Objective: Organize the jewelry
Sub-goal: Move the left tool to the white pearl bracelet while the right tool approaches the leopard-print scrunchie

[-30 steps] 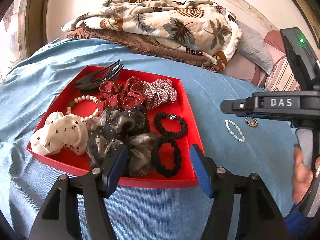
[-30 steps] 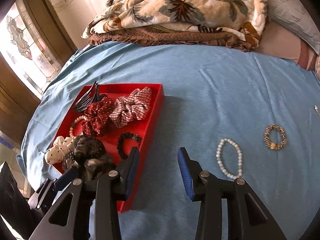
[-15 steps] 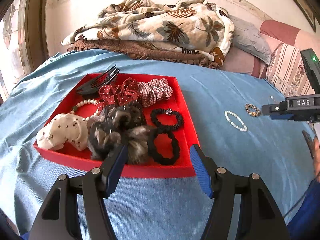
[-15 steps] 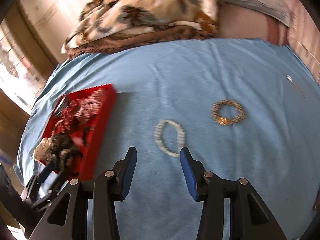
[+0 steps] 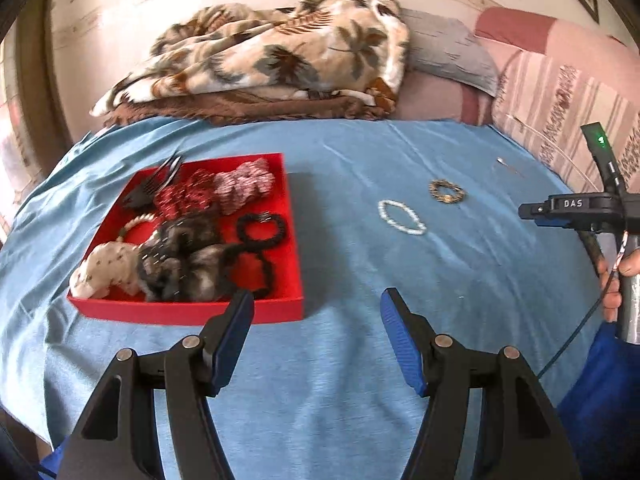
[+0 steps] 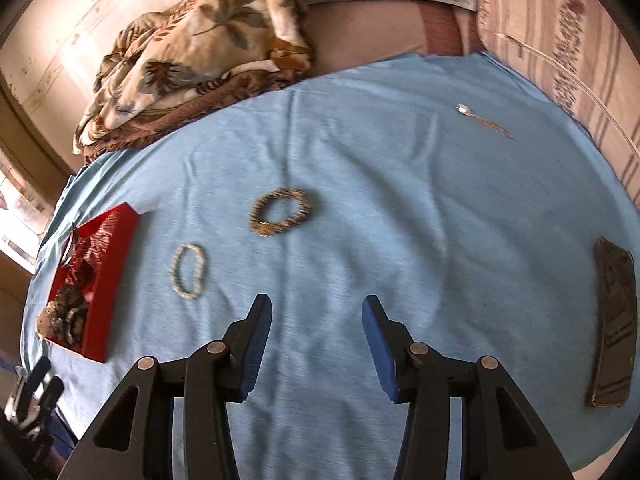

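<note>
A red tray (image 5: 294, 268) on the blue bedsheet holds several scrunchies, black hair ties, a black claw clip and a pearl bracelet; it shows at the left of the right wrist view (image 6: 112, 280). A white pearl bracelet (image 5: 401, 222) (image 6: 188, 270) and a gold beaded bracelet (image 5: 447, 192) (image 6: 280, 212) lie loose on the sheet right of the tray. A thin silver pin (image 6: 480, 120) lies farther back. My left gripper (image 5: 316, 332) is open and empty, in front of the tray's near right corner. My right gripper (image 6: 316, 344) is open and empty, nearer than both bracelets.
A folded leaf-print blanket (image 5: 280, 60) and pillows (image 5: 560, 92) lie at the head of the bed. A dark phone (image 6: 614, 332) lies on the sheet at the right. The right gripper's body (image 5: 580, 212) and the hand holding it show at the right of the left wrist view.
Both grippers have pulled back and swung right. The tray has slid left in both views; the loose bracelets, pin and phone have come into view. Both grippers stay open.
</note>
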The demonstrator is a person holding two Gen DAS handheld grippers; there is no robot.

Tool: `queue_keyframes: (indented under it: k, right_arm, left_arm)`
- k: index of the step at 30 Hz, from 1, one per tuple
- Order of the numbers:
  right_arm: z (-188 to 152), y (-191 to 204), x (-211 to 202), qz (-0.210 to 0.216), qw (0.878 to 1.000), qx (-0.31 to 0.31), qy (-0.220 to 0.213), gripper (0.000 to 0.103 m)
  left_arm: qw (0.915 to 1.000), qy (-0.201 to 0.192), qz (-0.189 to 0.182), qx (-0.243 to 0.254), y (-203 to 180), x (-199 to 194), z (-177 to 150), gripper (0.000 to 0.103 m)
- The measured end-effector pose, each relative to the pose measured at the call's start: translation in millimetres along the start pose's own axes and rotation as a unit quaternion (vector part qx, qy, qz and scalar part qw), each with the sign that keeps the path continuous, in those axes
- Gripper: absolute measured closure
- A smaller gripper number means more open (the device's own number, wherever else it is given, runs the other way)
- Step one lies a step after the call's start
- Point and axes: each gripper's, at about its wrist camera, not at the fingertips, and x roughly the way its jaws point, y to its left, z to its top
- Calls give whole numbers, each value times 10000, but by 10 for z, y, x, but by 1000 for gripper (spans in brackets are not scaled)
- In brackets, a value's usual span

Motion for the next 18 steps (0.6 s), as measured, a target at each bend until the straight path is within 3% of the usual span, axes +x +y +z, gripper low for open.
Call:
queue_keyframes:
  k: [8,18]
  right_arm:
    - [-99,-309,129,258,9991,335,8,51]
    - [30,-286,336,397,9991,132,-105,51]
  left_arm:
    - [9995,271,-102,125,-315,204,205,38]
    - [9989,452,-100,-102,-452,600,474,38]
